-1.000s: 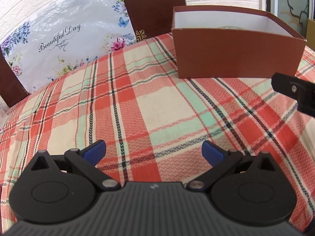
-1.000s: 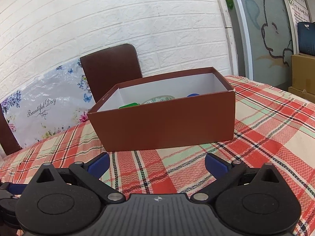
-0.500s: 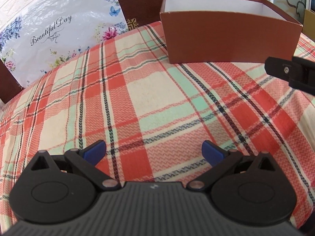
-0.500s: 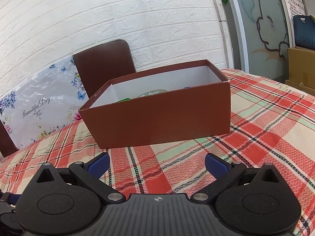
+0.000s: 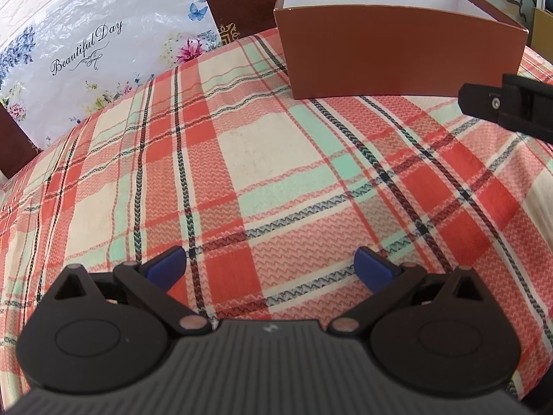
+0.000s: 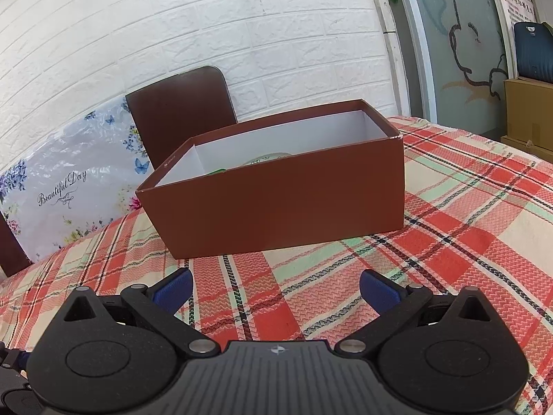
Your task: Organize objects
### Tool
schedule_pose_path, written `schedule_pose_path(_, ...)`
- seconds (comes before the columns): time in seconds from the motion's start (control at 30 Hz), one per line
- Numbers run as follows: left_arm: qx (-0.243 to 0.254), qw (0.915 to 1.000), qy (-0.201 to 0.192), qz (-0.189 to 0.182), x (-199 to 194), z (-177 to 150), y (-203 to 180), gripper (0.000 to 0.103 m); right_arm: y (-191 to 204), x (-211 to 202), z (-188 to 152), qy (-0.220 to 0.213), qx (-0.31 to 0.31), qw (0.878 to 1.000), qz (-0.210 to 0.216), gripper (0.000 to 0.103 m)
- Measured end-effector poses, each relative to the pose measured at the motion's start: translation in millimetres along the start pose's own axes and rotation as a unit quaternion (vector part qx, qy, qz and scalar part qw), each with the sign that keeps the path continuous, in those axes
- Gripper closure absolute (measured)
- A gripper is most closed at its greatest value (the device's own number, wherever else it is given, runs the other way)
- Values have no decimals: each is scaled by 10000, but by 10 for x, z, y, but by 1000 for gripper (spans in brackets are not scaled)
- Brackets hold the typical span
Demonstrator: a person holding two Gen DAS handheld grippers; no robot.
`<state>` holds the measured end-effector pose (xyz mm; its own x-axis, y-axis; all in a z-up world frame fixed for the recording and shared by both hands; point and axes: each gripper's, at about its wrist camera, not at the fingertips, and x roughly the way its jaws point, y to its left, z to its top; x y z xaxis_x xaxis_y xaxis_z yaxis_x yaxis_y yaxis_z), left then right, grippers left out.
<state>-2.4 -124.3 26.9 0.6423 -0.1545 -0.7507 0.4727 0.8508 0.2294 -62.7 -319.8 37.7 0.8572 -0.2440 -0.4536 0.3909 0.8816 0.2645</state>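
Observation:
A brown cardboard box [image 6: 283, 200] with a white inside stands open on the plaid tablecloth [image 6: 466, 228]. It holds a patterned round item [image 6: 268, 157] and a green item [image 6: 216, 172], mostly hidden by the front wall. The box also shows at the top of the left wrist view [image 5: 397, 52]. My right gripper [image 6: 274, 292] is open and empty, a short way in front of the box. My left gripper [image 5: 269, 266] is open and empty over bare cloth. Part of the right gripper [image 5: 508, 103] shows at the right edge of the left wrist view.
A floral plastic bag [image 5: 86, 52] marked "Beautiful Day" leans on a dark brown chair [image 6: 179, 110] behind the table's far edge. A white brick wall [image 6: 242, 17] stands behind. Cardboard cartons [image 6: 528, 114] sit at the far right.
Both grippers have drawn back and shifted a little; the box sits slightly further off in the right wrist view. Both stay open and empty.

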Motion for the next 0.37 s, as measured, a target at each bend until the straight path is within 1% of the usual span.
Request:
schedule_pose_path(0.17,2,10000,-5,5,1,7,8,0,5,-4,0,-3,-1,10000,-3,1)
schedule_pose_path(0.37,-55,9997,-223,-97,-61,29,33,0,12,-6,-2,0,-16,10000,-1,1)
